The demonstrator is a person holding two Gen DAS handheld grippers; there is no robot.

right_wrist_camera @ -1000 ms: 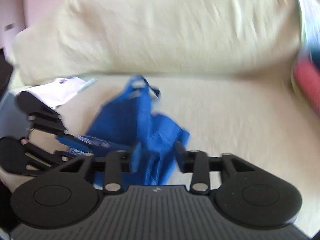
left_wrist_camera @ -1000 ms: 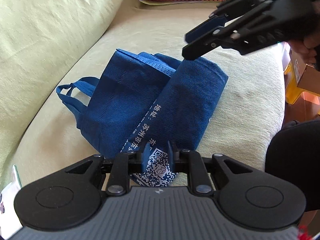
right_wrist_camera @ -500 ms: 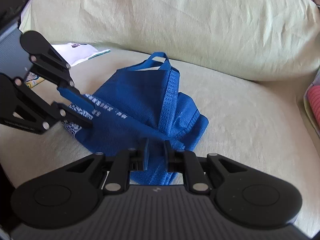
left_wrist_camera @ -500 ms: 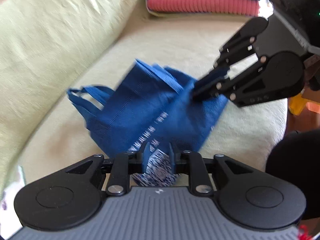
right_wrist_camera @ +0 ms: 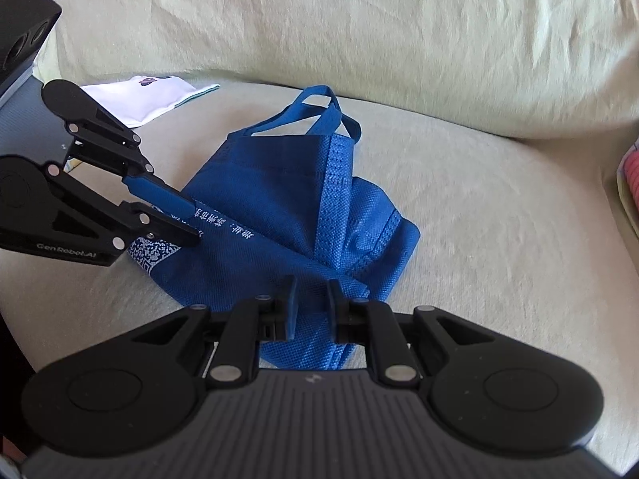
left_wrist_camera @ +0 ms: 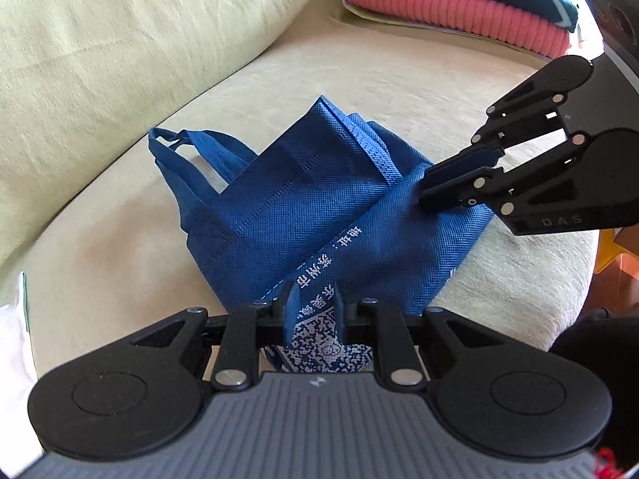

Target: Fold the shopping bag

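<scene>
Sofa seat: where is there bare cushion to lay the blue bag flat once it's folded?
The widest bare patch of the sofa seat lies between the shopping bag and the folded clothes, below the back cushion. It is crowded on the other side: the white packet and the left gripper, its jaws closing on the bag's printed end.

Blue shopping bag [left_wrist_camera: 319, 199]: white Chinese print starting "地址:" plus QR code. Left gripper [right_wrist_camera: 191, 221] linkage reads "Gen Robot.AI". Right gripper [left_wrist_camera: 423, 191] body reads "DAS".
</scene>
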